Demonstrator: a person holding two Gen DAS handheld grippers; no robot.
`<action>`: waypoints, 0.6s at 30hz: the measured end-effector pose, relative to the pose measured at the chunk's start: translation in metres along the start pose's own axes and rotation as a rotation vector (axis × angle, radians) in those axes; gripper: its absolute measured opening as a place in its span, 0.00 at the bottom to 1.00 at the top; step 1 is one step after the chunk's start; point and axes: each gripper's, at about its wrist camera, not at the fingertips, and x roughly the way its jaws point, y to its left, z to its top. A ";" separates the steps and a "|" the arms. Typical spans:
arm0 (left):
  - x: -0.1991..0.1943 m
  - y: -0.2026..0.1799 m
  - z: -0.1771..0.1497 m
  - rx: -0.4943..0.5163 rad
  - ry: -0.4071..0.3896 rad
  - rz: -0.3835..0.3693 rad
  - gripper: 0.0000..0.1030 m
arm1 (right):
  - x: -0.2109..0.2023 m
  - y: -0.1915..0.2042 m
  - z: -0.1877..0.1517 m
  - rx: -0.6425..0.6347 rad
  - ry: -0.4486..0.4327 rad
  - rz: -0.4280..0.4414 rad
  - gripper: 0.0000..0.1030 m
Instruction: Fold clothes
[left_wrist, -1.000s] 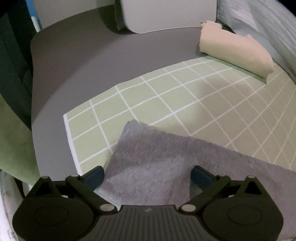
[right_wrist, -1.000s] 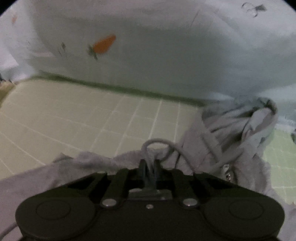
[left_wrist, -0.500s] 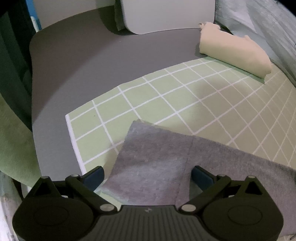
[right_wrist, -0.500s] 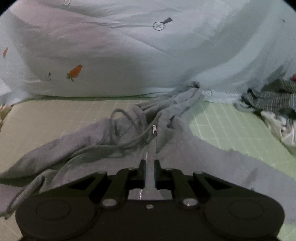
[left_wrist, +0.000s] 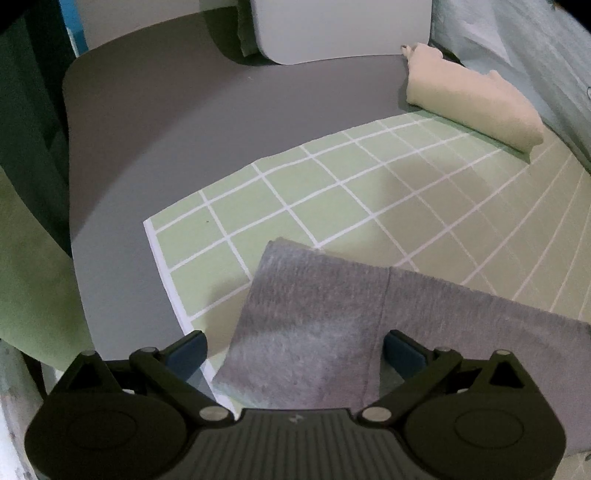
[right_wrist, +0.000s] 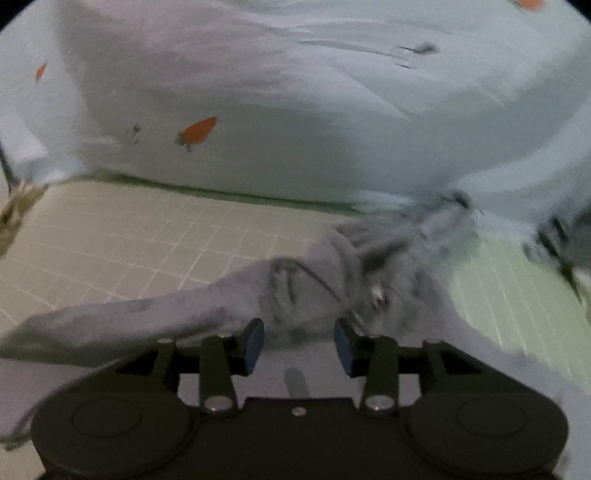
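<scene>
A grey zip hoodie lies on a green grid mat (left_wrist: 295, 192). In the left wrist view its flat hem end (left_wrist: 332, 325) lies between the wide-open fingers of my left gripper (left_wrist: 295, 350), which holds nothing. In the right wrist view the bunched hood, drawstring and zipper end (right_wrist: 351, 280) lies just ahead of my right gripper (right_wrist: 299, 345), which is open and empty over the grey cloth. The right view is blurred.
A folded cream garment (left_wrist: 472, 99) rests at the mat's far right edge. A grey table (left_wrist: 166, 129) extends left of the mat. A pale blue carrot-print bedding mound (right_wrist: 295, 110) rises behind the hoodie. Dark clothes (right_wrist: 561, 251) lie at the right.
My right gripper was shut on the hoodie's zipper strip and drawstring; it has now opened and let the hoodie go. My left gripper stayed open and moved slightly back along the hem.
</scene>
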 end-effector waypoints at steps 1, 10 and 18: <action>0.001 0.001 0.000 0.000 -0.001 0.001 1.00 | 0.009 0.006 0.004 -0.044 0.009 -0.004 0.42; 0.002 0.009 0.003 -0.026 0.005 0.014 1.00 | 0.026 -0.005 0.004 -0.165 0.090 -0.103 0.00; 0.004 0.009 0.005 0.004 0.008 0.005 1.00 | 0.003 -0.029 -0.005 -0.093 0.070 -0.082 0.14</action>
